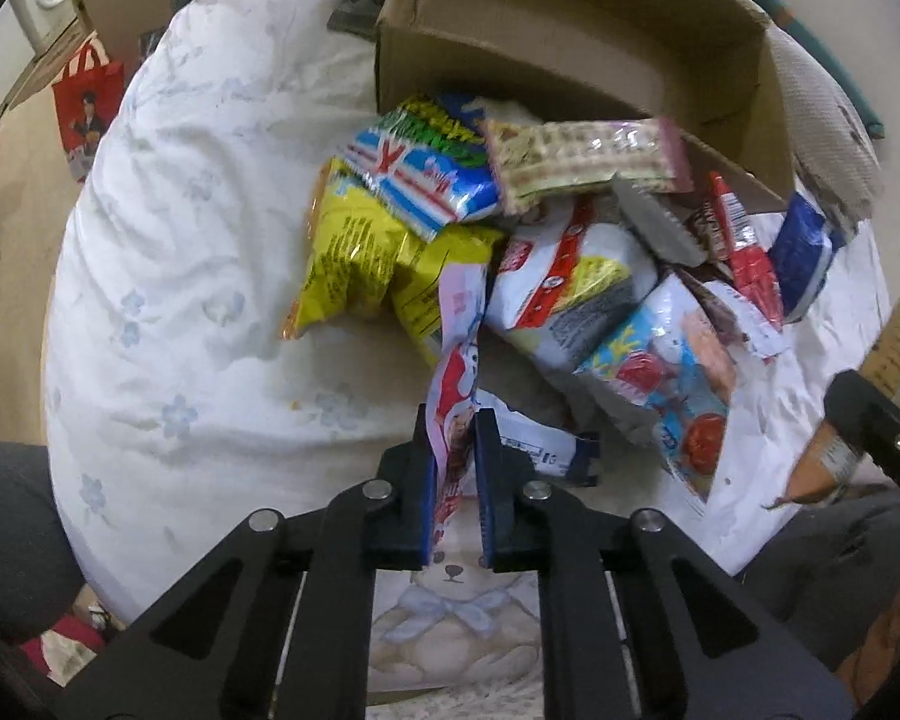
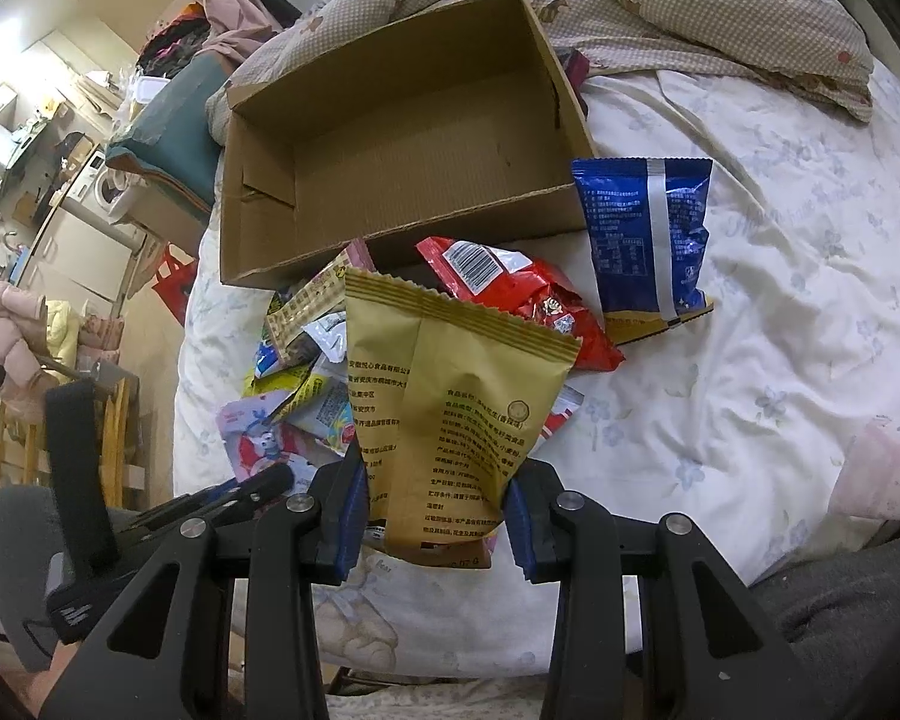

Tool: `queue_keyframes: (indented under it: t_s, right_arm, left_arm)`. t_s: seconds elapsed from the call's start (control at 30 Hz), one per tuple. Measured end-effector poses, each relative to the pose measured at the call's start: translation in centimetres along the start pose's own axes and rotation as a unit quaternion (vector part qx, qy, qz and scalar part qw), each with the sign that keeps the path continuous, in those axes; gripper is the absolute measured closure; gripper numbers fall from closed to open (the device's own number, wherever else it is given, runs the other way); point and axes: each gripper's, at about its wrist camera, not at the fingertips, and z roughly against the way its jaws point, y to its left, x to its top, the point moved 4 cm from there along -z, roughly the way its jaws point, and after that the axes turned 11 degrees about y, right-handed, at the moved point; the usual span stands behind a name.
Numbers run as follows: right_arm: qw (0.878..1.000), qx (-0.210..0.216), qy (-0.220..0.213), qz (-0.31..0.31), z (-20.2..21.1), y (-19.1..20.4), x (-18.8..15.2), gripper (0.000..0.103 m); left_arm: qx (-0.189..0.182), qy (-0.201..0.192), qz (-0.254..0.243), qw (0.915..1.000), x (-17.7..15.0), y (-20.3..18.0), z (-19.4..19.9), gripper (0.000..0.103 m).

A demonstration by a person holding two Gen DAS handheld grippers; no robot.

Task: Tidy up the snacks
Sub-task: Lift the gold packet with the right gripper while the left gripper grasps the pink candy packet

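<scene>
Left gripper clenched on glossy pink-white packet. Right gripper grasps matte tan crimp-edged pouch. Corrugated cardboard box beyond.

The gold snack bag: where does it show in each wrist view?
Left wrist: the gold snack bag peeks in at the far right edge, above the right gripper.
Right wrist: the bag fills the centre, clamped between the fingers.
Shared landmark: the cardboard box, behind the snack pile in both.
</scene>
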Motion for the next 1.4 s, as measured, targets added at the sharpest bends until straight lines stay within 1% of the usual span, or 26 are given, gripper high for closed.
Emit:
queue_keyframes:
  t_s: [0.03, 0.07, 0.13, 0.2, 0.3, 0.33, 0.37, 0.4, 0.43, 0.47, 0.5, 0.53, 0.77, 0.97, 1.07, 1.1, 1.17, 1.2, 1.23, 1.27, 1.3, 1.33, 1.37, 1.4]
  right_arm:
    - [1.0, -0.002, -0.001, 0.001, 0.1, 0.0, 0.0, 0.063]
    - [1.0, -0.003, -0.002, 0.003, 0.1, 0.0, -0.1, 0.063]
    - [1.0, -0.003, -0.002, 0.001, 0.2, -0.1, -0.1, 0.063]
    - [1.0, -0.001, -0.001, -0.002, 0.2, -0.3, -0.1, 0.063]
    - [1.0, 0.003, 0.002, -0.007, 0.0, -0.4, -0.1, 0.063]
    - [1.0, 0.001, 0.004, -0.004, -0.1, -0.3, 0.0, 0.063]
    - [1.0, -0.001, 0.005, -0.001, -0.2, -0.2, 0.0, 0.063]
    - [1.0, -0.002, 0.006, 0.002, -0.2, -0.1, 0.0, 0.063]
    - [1.0, -0.004, 0.007, 0.004, -0.3, 0.0, 0.0, 0.063]
    - [1.0, -0.004, 0.007, 0.005, -0.3, 0.0, 0.0, 0.063]
    - [1.0, -0.004, 0.008, 0.004, -0.4, 0.0, 0.0, 0.063]
    - [1.0, -0.003, 0.008, 0.003, -0.4, -0.1, 0.0, 0.063]
    - [1.0, 0.001, 0.005, 0.003, -0.2, 0.0, -0.1, 0.063]
    - [1.0, 0.007, -0.002, 0.003, 0.3, 0.0, -0.2, 0.063]
    - [1.0, 0.008, -0.002, 0.005, 0.3, 0.1, -0.3, 0.063]
    - [1.0, 0.008, -0.003, 0.005, 0.3, 0.1, -0.3, 0.063]
    - [1.0, 0.007, -0.002, 0.006, 0.2, 0.2, -0.3, 0.063]
    - [1.0, 0.007, -0.002, 0.007, 0.2, 0.3, -0.3, 0.063]
    - [1.0, 0.006, -0.001, 0.008, 0.2, 0.3, -0.4, 0.063]
    - [1.0, 0.006, 0.0, 0.008, 0.1, 0.3, -0.4, 0.063]
    - [1.0, 0.006, 0.001, 0.008, 0.1, 0.3, -0.3, 0.063]
    - [1.0, 0.007, 0.001, 0.007, 0.1, 0.2, -0.3, 0.063]
    - [1.0, 0.007, 0.002, 0.006, 0.1, 0.2, -0.3, 0.063]
    - [1.0, 0.008, 0.003, 0.004, 0.0, 0.2, -0.2, 0.063]
  left_arm:
    - [0.002, 0.005, 0.004, 1.0, 0.0, 0.3, 0.0, 0.082]
    - [0.009, 0.013, 0.006, 0.9999, -0.2, 0.4, -0.3, 0.072]
    - [0.023, 0.029, 0.001, 0.9993, -0.7, 0.5, -0.7, 0.064]
    - [0.028, 0.036, -0.004, 0.999, -1.1, 0.6, -1.1, 0.064]
    - [0.024, 0.039, -0.012, 0.9989, -0.9, 0.4, -1.6, 0.064]
    - [0.024, 0.037, -0.011, 0.999, -1.0, 0.5, -1.6, 0.066]
    - [0.02, 0.035, -0.009, 0.9991, -0.8, 0.7, -1.7, 0.071]
    - [0.011, 0.035, -0.008, 0.9993, -0.7, 0.6, -1.6, 0.071]
    - [0.01, 0.035, -0.01, 0.9993, -0.4, 0.6, -1.6, 0.072]
    - [0.01, 0.036, -0.012, 0.9992, -0.4, 0.6, -1.5, 0.079]
    - [0.013, 0.037, -0.017, 0.9991, -0.5, 0.6, -1.3, 0.092]
    - [0.014, 0.037, -0.022, 0.999, -0.5, 0.6, -1.0, 0.098]
    - [-0.013, 0.018, -0.043, 0.9989, -1.2, -0.5, 1.7, 0.103]
    - [-0.028, -0.015, -0.055, 0.998, -2.5, -1.1, 5.1, 0.103]
    - [-0.029, -0.027, -0.052, 0.9978, -2.4, -0.9, 6.4, 0.103]
    - [-0.023, -0.029, -0.046, 0.9982, -2.3, -0.6, 6.4, 0.103]
    - [-0.014, -0.024, -0.034, 0.999, -1.7, 0.6, 5.6, 0.103]
    - [-0.004, -0.02, -0.02, 0.9996, -1.5, 1.2, 4.8, 0.103]
    - [-0.003, -0.006, -0.002, 1.0, -1.3, 1.8, 4.0, 0.101]
    - [-0.007, 0.009, 0.006, 0.9999, -1.2, 2.0, 3.2, 0.088]
    - [0.0, 0.023, 0.01, 0.9997, -1.1, 2.0, 2.4, 0.075]
    - [0.009, 0.027, 0.009, 0.9996, -1.0, 2.2, 1.8, 0.048]
    - [0.016, 0.021, 0.003, 0.9997, -0.9, 1.8, 1.4, 0.042]
    - [0.022, 0.019, -0.007, 0.9996, -0.8, 1.4, 1.0, 0.042]
